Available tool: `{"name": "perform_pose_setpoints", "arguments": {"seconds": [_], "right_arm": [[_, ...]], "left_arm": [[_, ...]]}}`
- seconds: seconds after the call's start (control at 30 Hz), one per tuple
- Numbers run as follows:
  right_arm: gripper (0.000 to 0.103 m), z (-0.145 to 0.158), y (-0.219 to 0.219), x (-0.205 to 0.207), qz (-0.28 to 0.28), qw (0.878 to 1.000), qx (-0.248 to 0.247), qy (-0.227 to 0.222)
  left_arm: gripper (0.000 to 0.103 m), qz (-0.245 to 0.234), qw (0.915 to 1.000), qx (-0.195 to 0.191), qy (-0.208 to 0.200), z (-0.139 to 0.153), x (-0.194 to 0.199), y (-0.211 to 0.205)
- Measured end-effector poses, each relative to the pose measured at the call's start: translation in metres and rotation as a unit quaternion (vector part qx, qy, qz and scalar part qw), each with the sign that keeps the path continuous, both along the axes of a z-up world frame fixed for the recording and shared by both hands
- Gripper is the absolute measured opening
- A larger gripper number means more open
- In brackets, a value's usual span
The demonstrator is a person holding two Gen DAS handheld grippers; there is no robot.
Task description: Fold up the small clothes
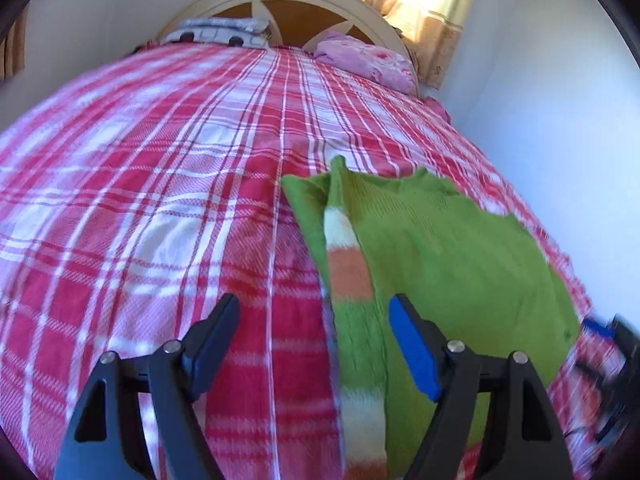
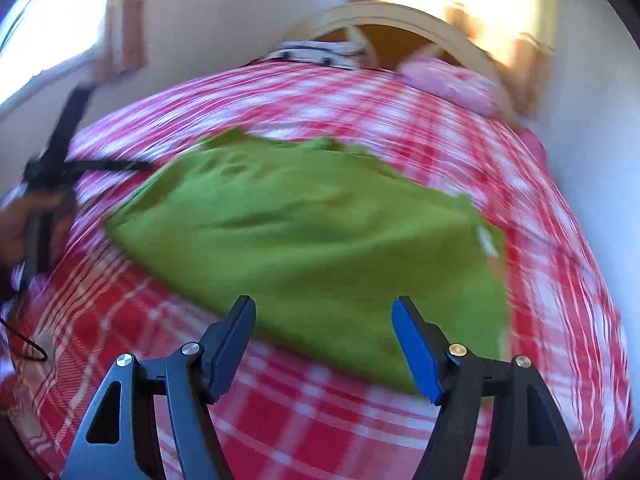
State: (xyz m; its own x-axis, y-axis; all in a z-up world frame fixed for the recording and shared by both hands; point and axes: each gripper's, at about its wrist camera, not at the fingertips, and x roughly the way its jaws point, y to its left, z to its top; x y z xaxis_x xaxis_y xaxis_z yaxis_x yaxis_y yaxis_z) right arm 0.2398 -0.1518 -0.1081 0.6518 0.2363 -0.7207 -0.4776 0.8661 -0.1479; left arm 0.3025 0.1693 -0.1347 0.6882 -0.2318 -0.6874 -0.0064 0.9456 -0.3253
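The green knitted garment (image 1: 440,248) lay flat on the red-and-white checked bedspread (image 1: 140,200), well short of the arched headboard (image 1: 280,4) and toward the wall side of the bed. Only the left wrist view showed its striped part (image 1: 348,268) — bands of white, orange and green running down the garment's left edge, fuzzy in texture beside the finer ribbed knit of the plain green panel. That view also caught a grey patterned pillow (image 1: 224,32) and a pink floral one (image 1: 368,60) just below the headboard, both sharp.

The right wrist view was smeared with motion blur, so the garment (image 2: 312,236) read there as a broad, smooth green shape with a ragged far edge and a small pale tag (image 2: 486,240) at its right side; no stripes showed. It alone showed a hand (image 2: 24,224) at the far left holding the other dark tool, beside the garment's left corner.

The left gripper (image 1: 316,320) stood with its jaws wide apart and nothing between the pads — one black finger over the bedspread, the blue-padded one over the green knit. The right gripper (image 2: 324,324) was likewise spread, empty, hovering at the garment's near edge.
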Motion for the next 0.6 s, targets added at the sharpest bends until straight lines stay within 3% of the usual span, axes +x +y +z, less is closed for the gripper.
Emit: {"name": "perform_pose_setpoints", "arguments": {"seconds": [0.13,0.3,0.43,0.6], "right_arm": [[0.071,-0.01,0.058,-0.012,0.056,0.997,-0.046,-0.021],[0.071,-0.021,0.102,-0.022,0.099,0.991,-0.077,-0.036],[0.071,-0.03,0.126,-0.024,0.12,0.986,-0.1,-0.051],[0.071,-0.044,0.149,-0.027,0.129,0.982,-0.126,-0.065]], "left_arm": [[0.079,-0.001,0.9969,-0.077,0.015,-0.004,0.024,0.012],[0.079,-0.016,0.9946,-0.101,0.014,-0.005,0.047,0.006],[0.079,-0.031,0.9894,-0.136,0.039,-0.018,0.07,0.002],[0.079,-0.042,0.9877,-0.146,0.037,-0.021,0.082,0.002]]}}
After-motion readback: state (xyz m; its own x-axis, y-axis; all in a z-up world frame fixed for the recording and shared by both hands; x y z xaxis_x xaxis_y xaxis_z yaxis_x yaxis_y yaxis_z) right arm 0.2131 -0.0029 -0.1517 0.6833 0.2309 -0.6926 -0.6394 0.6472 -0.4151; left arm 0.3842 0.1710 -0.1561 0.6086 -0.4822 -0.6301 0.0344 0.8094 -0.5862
